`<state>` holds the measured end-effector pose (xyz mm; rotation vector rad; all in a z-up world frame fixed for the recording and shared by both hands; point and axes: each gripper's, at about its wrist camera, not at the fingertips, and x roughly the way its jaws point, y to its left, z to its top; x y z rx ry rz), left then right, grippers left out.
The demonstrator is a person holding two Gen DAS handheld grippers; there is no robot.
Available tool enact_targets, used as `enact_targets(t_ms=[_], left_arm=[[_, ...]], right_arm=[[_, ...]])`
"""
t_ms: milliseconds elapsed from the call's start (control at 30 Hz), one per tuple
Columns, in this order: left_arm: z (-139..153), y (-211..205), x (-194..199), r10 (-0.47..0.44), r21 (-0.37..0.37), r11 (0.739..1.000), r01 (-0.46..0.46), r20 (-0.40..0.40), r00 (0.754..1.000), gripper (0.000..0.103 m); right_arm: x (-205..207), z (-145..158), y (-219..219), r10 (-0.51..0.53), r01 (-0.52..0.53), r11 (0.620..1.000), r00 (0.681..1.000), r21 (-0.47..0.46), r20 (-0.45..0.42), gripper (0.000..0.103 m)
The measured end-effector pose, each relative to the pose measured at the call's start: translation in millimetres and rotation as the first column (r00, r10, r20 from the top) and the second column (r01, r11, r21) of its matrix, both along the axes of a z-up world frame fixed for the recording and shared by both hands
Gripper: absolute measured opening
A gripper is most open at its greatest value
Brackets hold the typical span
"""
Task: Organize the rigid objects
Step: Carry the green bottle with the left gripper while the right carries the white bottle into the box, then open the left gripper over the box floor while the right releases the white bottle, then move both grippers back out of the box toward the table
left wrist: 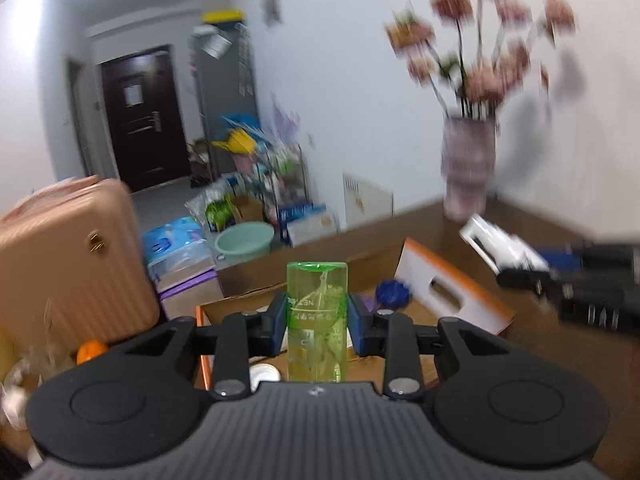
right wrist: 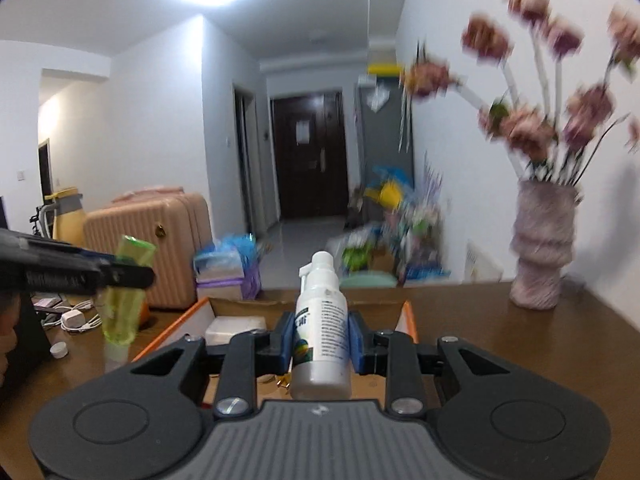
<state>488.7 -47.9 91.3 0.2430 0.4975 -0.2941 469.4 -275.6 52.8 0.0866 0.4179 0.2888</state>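
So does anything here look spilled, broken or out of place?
Nothing spilled or broken that I can see. Each gripper carries a bottle above the open cardboard box: the left gripper a green translucent bottle, the right gripper a white spray bottle. One white cap lies loose on the table.

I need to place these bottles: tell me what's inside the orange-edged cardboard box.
Inside the orange-edged cardboard box: a white rectangular block, a blue round object and a small white lid. Both grippers and their bottles hide the middle of its floor.
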Motion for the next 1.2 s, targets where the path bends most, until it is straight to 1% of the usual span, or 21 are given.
enact_targets(t_ms=[67,100,133,167,233,267,333,367,400,433,500,533,600,700,767,833,867,1000,1133,1167,1200], left_arm=[[-13,-14,19,-0.038,0.096,0.995,0.038,0.000,0.999,0.031],[-21,-22,25,-0.070,0.153,0.986,0.069,-0.001,0.998,0.031],[-31,-31,32,-0.101,0.213,0.972,0.100,-0.003,0.995,0.031],[-39,-38,37,-0.132,0.254,0.958,0.132,-0.014,0.991,0.031],[-57,-49,45,-0.206,0.303,0.928,0.215,-0.063,0.977,0.031],[-65,-53,49,-0.242,0.307,0.915,0.261,-0.097,0.965,0.031],[-82,-58,59,-0.284,0.286,0.902,0.324,-0.173,0.943,0.031],[-89,-59,61,-0.297,0.275,0.900,0.339,-0.182,0.937,0.032],[-94,-62,62,-0.306,0.274,0.898,0.344,-0.174,0.936,0.033],[-98,-64,65,-0.318,0.263,0.895,0.361,-0.193,0.928,0.034],[-106,-68,75,-0.344,0.211,0.891,0.402,-0.266,0.901,0.037],[-110,-68,78,-0.342,0.188,0.896,0.402,-0.285,0.896,0.041],[-115,-68,84,-0.302,0.186,0.914,0.361,-0.283,0.910,0.055],[-115,-59,91,-0.271,0.134,0.938,0.321,-0.297,0.916,0.058],[-109,-49,97,-0.230,0.104,0.957,0.272,-0.305,0.924,0.058],[-101,-42,101,-0.177,0.089,0.973,0.212,-0.300,0.937,0.062],[-96,-38,102,-0.143,0.087,0.981,0.176,-0.297,0.944,0.066],[-70,-24,99,-0.048,0.086,0.994,0.075,-0.276,0.960,0.068],[-34,-10,77,0.026,0.068,0.998,-0.011,-0.217,0.976,0.072],[-22,-6,68,0.047,0.062,0.997,-0.035,-0.195,0.980,0.076],[-13,-3,60,0.069,0.055,0.997,-0.060,-0.167,0.983,0.079]], right_arm=[[30,-6,1,0.007,-0.007,1.000,0.998,-0.012,-0.069,0.027],[43,-10,2,0.008,-0.009,1.000,0.995,-0.009,-0.104,0.027],[55,-16,3,0.009,-0.011,1.000,0.991,-0.013,-0.135,0.027],[66,-22,5,0.010,-0.014,1.000,0.985,-0.022,-0.169,0.027],[88,-36,10,0.002,-0.013,0.999,0.972,-0.044,-0.234,0.027],[97,-43,13,0.003,-0.018,0.998,0.965,-0.057,-0.263,0.027],[111,-57,21,-0.011,-0.020,0.995,0.954,-0.099,-0.300,0.027],[117,-63,26,-0.019,-0.022,0.992,0.950,-0.128,-0.311,0.027],[122,-69,31,-0.025,-0.027,0.987,0.947,-0.156,-0.321,0.027],[125,-74,36,-0.031,-0.032,0.982,0.943,-0.184,-0.330,0.027],[132,-83,43,-0.047,-0.036,0.973,0.937,-0.229,-0.346,0.027],[134,-87,46,-0.051,-0.042,0.968,0.933,-0.248,-0.357,0.027],[140,-93,48,-0.057,-0.048,0.963,0.926,-0.266,-0.373,0.027],[143,-96,48,-0.057,-0.051,0.962,0.923,-0.268,-0.380,0.026],[141,-93,45,-0.062,-0.047,0.960,0.925,-0.275,-0.374,0.026],[136,-86,41,-0.070,-0.040,0.958,0.929,-0.285,-0.363,0.027],[134,-80,39,-0.070,-0.037,0.959,0.930,-0.282,-0.360,0.028],[123,-49,30,-0.062,-0.020,0.974,0.936,-0.228,-0.346,0.030],[103,-10,26,-0.058,-0.001,0.982,0.950,-0.191,-0.306,0.035],[97,0,27,-0.059,0.003,0.982,0.955,-0.188,-0.291,0.036],[89,10,27,-0.060,0.010,0.983,0.960,-0.183,-0.272,0.041]])
